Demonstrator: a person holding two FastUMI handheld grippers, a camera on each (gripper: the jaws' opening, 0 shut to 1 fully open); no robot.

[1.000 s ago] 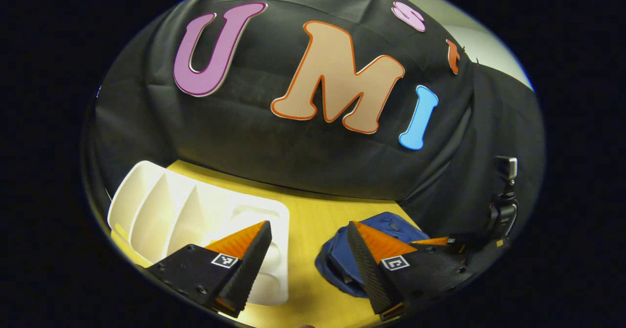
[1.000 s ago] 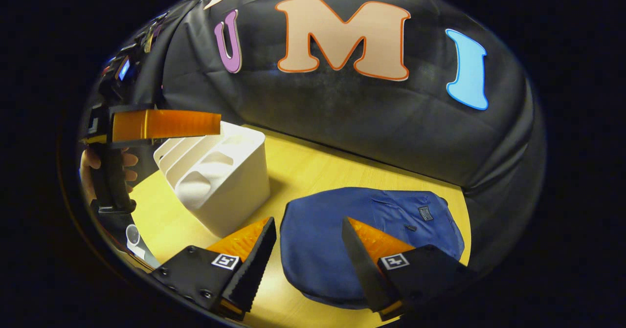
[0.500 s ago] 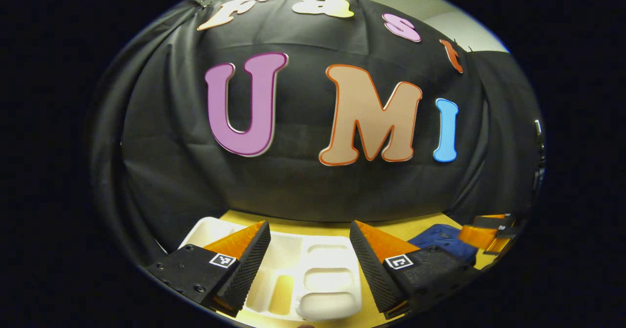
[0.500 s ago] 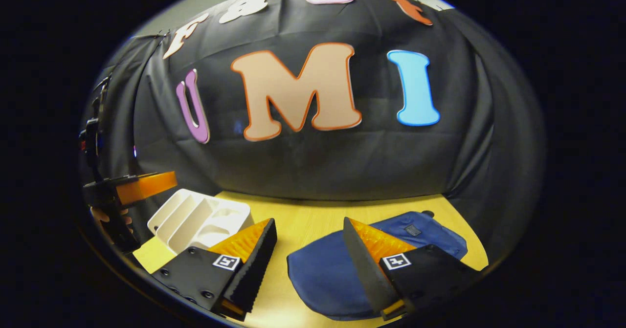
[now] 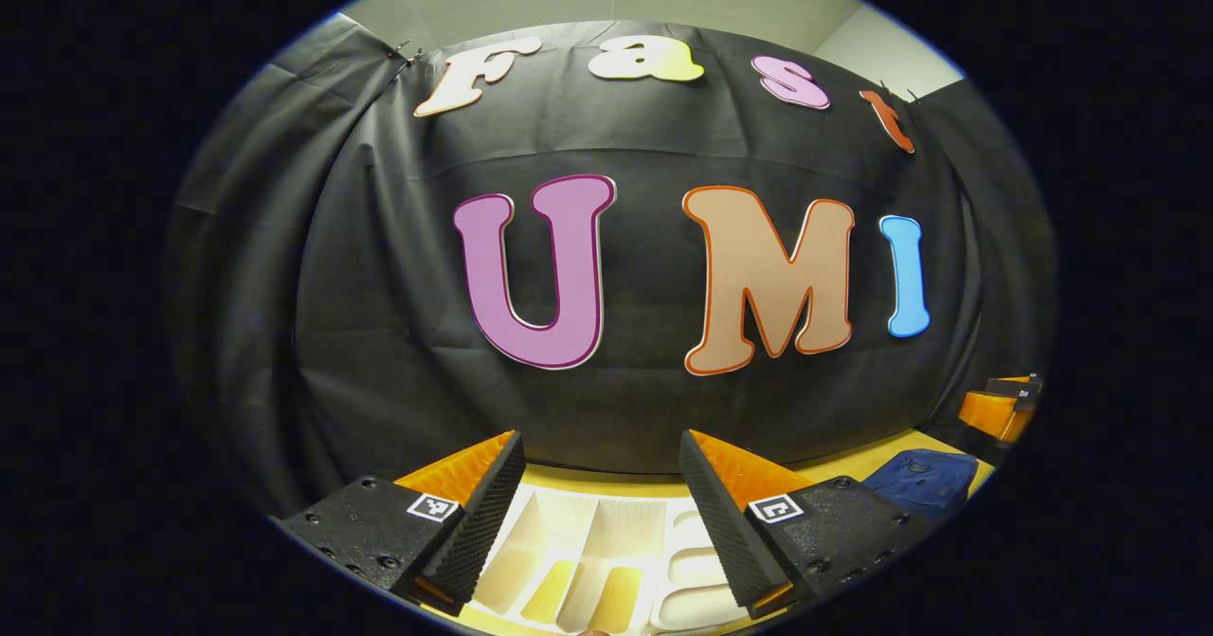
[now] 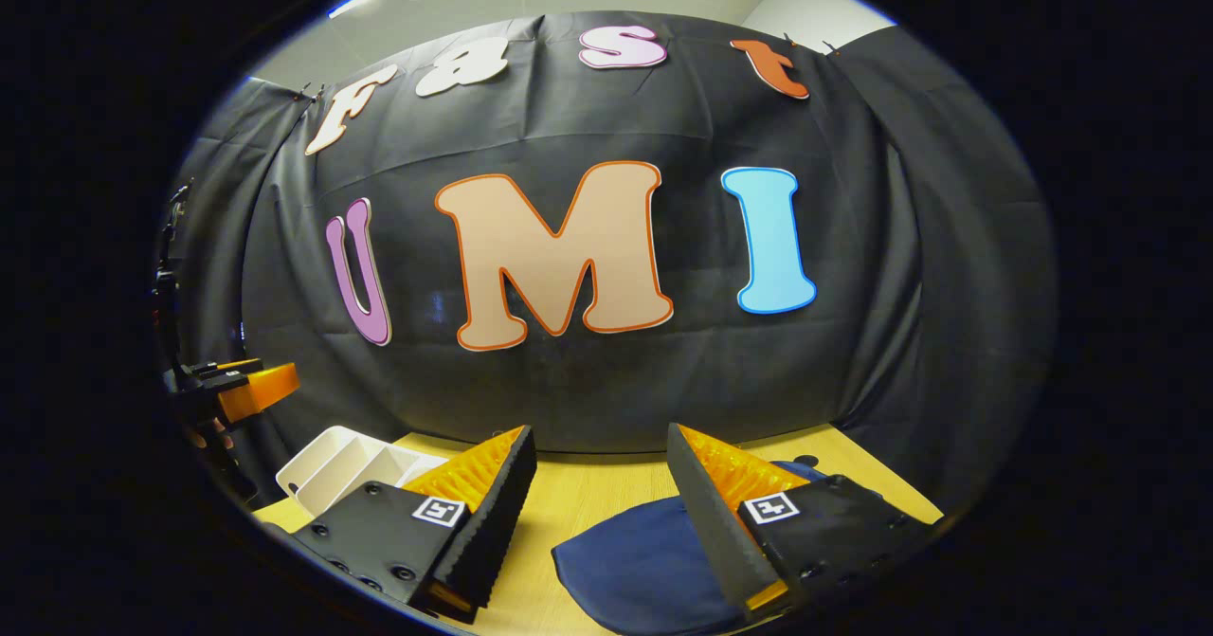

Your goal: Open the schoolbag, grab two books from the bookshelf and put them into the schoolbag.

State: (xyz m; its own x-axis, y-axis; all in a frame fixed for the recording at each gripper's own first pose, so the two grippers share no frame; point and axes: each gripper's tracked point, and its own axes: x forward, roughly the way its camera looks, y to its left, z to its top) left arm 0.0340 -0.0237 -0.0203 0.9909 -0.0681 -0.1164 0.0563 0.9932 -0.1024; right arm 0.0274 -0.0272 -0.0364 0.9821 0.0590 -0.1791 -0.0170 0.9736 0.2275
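In the left gripper view, my left gripper (image 5: 601, 499) has its fingers spread apart with nothing between them. Below and beyond the gap I see the white bookshelf (image 5: 606, 570), its divided compartments open toward the camera; I cannot make out any books in them. The bookshelf stands on the yellow table (image 5: 853, 465). Toward the right edge of this view the blue schoolbag (image 5: 924, 482) lies on the table, well apart from the bookshelf, and the right gripper (image 5: 995, 407) shows above it at the rim.

In the right gripper view, my right gripper (image 6: 601, 494) also has its fingers apart and empty. The schoolbag (image 6: 635, 560) lies flat on the table (image 6: 578, 494) directly below and ahead of the gap, partly covered by the right-hand finger. I cannot tell whether the schoolbag is open. The bookshelf (image 6: 332, 470) sits to the left of it on the same table, with a bare strip of tabletop between them. The left gripper (image 6: 242, 385) appears at the far left, above the bookshelf.
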